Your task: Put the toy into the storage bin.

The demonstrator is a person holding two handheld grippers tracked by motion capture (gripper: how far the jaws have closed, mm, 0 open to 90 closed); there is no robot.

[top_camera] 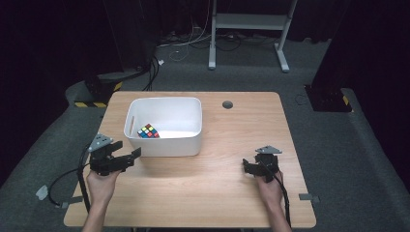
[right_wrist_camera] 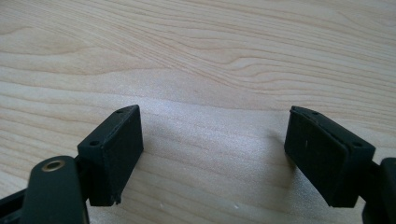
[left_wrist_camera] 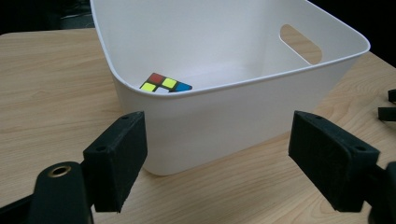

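Left gripper [top_camera: 137,155] sits low over the table [top_camera: 217,193] at the near-left corner of the white bin [top_camera: 167,145], jaws pointing at that corner. Jaws spread wide with nothing between the pads; in the left gripper view [left_wrist_camera: 217,163] the bin's [left_wrist_camera: 224,121] outer wall stands just past the pad tips, apart from them as far as I can tell.

Cube [top_camera: 148,131] lies inside the bin on its floor, toward the left end near the wall with the handle slot. From the left gripper view only a corner of the cube [left_wrist_camera: 166,83] shows over the rim: red, yellow, blue stickers. So the cube is ahead of the left jaws, behind the bin wall, not reachable at this height.

Right gripper [top_camera: 247,167] is well apart from the bin, over bare wood on the right side of the table, jaws pointing left across it. In the right gripper view [right_wrist_camera: 215,154] the jaws are also spread, with just wood grain [right_wrist_camera: 210,70] between the pads. Cube is far off to its left, with bin wall between.

Each gripper is in a hand coming in from the near edge, with cables trailing back.
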